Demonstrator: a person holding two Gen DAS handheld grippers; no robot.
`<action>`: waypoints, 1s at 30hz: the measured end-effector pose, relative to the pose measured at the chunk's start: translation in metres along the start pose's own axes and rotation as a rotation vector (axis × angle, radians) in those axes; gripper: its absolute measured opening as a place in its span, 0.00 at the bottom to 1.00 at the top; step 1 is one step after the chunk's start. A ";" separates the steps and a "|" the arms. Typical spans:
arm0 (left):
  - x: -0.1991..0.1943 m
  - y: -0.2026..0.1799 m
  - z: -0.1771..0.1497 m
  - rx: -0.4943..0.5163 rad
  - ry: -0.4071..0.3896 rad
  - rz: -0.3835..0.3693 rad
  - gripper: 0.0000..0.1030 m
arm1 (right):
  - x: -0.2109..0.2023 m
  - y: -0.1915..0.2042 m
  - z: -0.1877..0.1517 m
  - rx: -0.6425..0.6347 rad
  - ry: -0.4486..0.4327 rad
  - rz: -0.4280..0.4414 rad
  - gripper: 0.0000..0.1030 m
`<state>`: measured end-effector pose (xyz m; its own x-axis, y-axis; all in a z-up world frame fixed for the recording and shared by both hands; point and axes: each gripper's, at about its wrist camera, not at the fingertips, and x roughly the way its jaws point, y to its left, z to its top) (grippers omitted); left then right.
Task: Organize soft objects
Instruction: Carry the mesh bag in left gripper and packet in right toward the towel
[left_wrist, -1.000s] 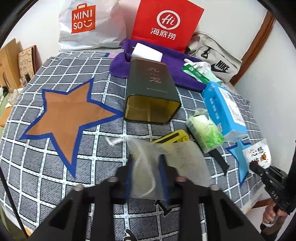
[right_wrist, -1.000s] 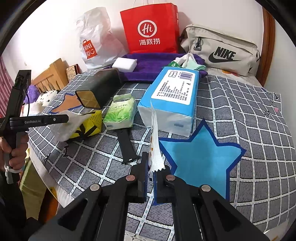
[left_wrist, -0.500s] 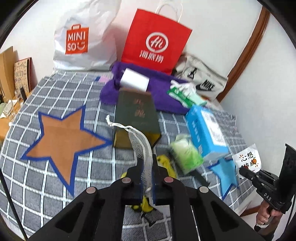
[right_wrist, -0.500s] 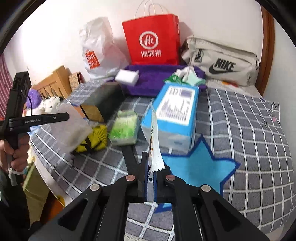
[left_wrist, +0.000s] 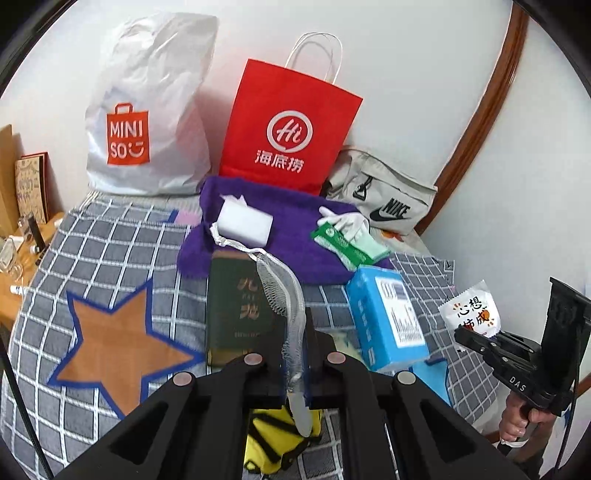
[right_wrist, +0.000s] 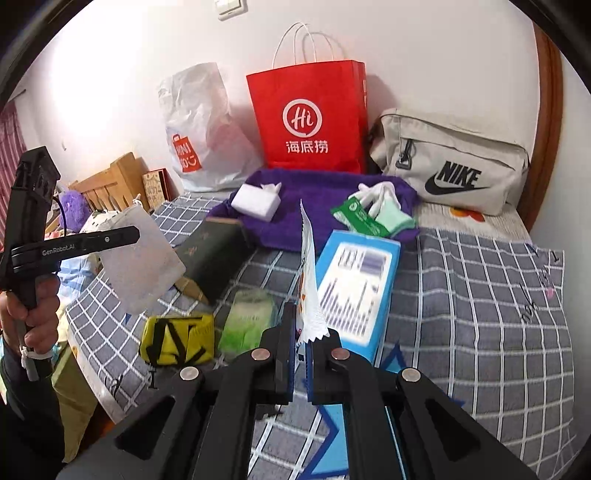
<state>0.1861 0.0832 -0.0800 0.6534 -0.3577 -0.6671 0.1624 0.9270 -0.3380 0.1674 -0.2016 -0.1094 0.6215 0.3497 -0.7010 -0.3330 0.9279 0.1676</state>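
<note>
Left gripper (left_wrist: 295, 363) is clamped on a floppy see-through mesh pouch (left_wrist: 284, 295), held above the checked bedspread (left_wrist: 110, 236). Right gripper (right_wrist: 303, 350) pinches a crinkly white sachet (right_wrist: 310, 288) with zigzag edges, upright.

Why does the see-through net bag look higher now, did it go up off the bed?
Yes. The mesh bag, pinched in the left gripper, went up: it lay beside the yellow pouch before and now hangs above it.

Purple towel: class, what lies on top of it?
On the purple towel lie a white tissue pack, a white glove and a green packet. Whatever sits under them is covered.
</note>
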 end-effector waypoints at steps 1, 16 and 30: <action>0.001 -0.001 0.004 0.000 -0.004 -0.002 0.06 | 0.003 -0.002 0.005 0.000 0.001 -0.002 0.04; 0.037 -0.001 0.058 -0.039 -0.011 0.047 0.06 | 0.043 -0.027 0.068 -0.016 -0.012 -0.001 0.04; 0.093 -0.001 0.104 -0.006 0.011 0.075 0.06 | 0.105 -0.056 0.107 -0.046 0.037 0.009 0.04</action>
<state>0.3242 0.0605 -0.0726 0.6553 -0.2883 -0.6982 0.1084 0.9506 -0.2908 0.3272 -0.2031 -0.1185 0.5922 0.3527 -0.7245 -0.3714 0.9174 0.1430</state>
